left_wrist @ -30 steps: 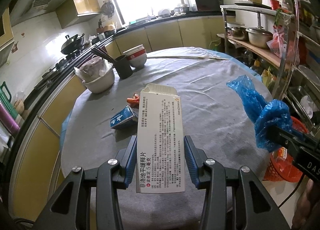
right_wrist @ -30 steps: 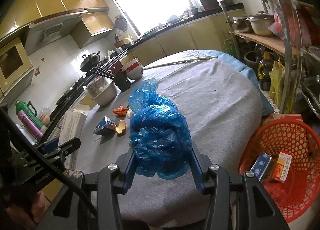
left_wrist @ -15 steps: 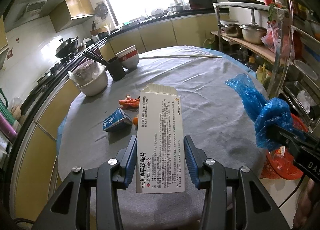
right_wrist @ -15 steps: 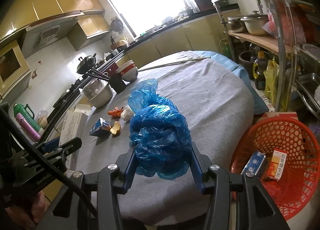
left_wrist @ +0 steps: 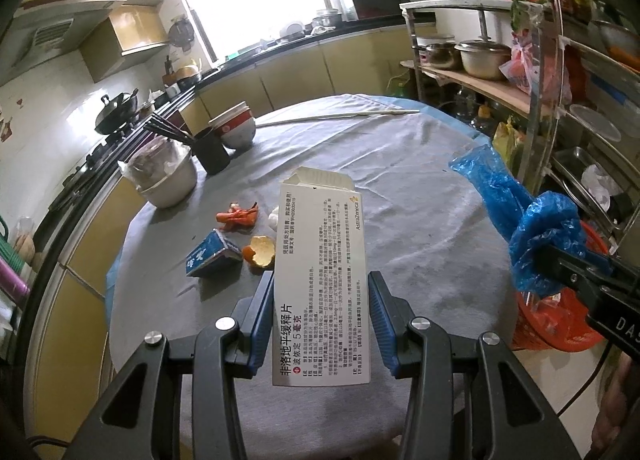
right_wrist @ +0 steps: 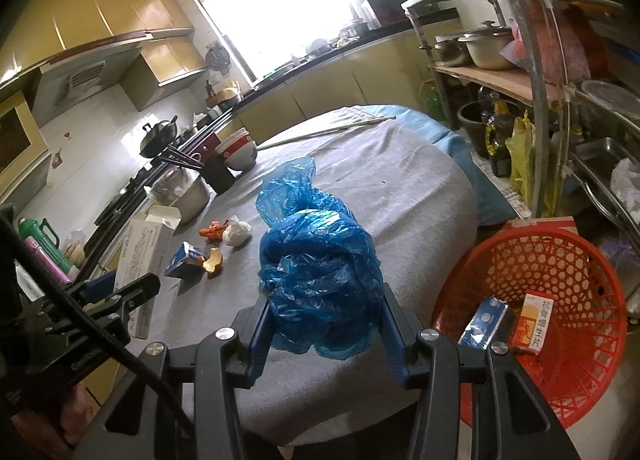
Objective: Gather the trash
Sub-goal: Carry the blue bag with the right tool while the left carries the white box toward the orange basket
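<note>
Grey cloth is spread over the round desk [left_wrist: 420, 188], whose near and right-hand stretches lie bare, while its right edge drops off beside a red basket [right_wrist: 568, 260] on the floor. Held above the near edge, the left claw [left_wrist: 320, 316] is pinched on a white medicine box [left_wrist: 320, 280], upright with its top flap open; "AstraZeneca" can be read along one side, among Chinese print. The right claw [right_wrist: 324, 320] is clamped around a crumpled blue plastic bag [right_wrist: 316, 260], just left of the basket rim. Toward the desk's left side are clustered a small blue carton [left_wrist: 212, 256], orange peel [left_wrist: 260, 252] and a white paper wad [right_wrist: 237, 231]. Two small boxes [right_wrist: 508, 320] are seen inside the basket.
</note>
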Tool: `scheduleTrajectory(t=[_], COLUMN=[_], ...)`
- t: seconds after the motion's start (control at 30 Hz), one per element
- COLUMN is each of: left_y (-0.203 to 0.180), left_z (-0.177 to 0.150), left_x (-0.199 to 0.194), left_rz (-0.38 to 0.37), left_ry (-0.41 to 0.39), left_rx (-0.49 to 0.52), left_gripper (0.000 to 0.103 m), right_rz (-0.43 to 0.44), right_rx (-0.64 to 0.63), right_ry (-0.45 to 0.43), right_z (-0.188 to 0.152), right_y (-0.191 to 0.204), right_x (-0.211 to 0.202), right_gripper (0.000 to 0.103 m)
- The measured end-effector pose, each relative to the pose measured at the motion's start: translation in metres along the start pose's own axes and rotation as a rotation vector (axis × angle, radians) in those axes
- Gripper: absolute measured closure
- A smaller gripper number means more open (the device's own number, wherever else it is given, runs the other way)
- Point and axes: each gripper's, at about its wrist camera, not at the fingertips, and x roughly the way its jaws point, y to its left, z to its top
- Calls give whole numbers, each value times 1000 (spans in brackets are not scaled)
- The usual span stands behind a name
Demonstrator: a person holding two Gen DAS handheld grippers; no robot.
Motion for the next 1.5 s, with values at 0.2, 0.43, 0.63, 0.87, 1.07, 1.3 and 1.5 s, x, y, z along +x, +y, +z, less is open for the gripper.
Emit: scheduleTrajectory(t=[0.2, 0.43, 0.63, 0.87, 1.07, 1.3, 1.5], left_y=[-6, -9, -10, -14, -17, -11, -6], left_z=[1, 1, 0, -1, -3, -6, -9], left_x=[0, 3, 5, 10, 16, 23, 28], left_rz=[-7, -16, -18, -25, -28, -18, -25], left_ry=[1, 8, 14, 30, 52, 76, 95], left_rx=[18, 37, 37, 42, 49, 26, 8], left_gripper=[56, 56, 56, 56, 56, 56, 56], right_rz=[-1, 0, 2, -1, -7, -10, -12], right_rx=[9, 16, 18, 25, 35, 39, 36], right_ry=[6, 4, 11, 18, 20, 30, 42], right_z=[-1, -1, -2, -2, -3, -5, -5], right_y=[-4, -7, -7, -9, -13, -13, -10], right_x=[0, -1, 2, 4, 5, 7, 12], right_gripper=[52, 52, 52, 52, 52, 52, 52])
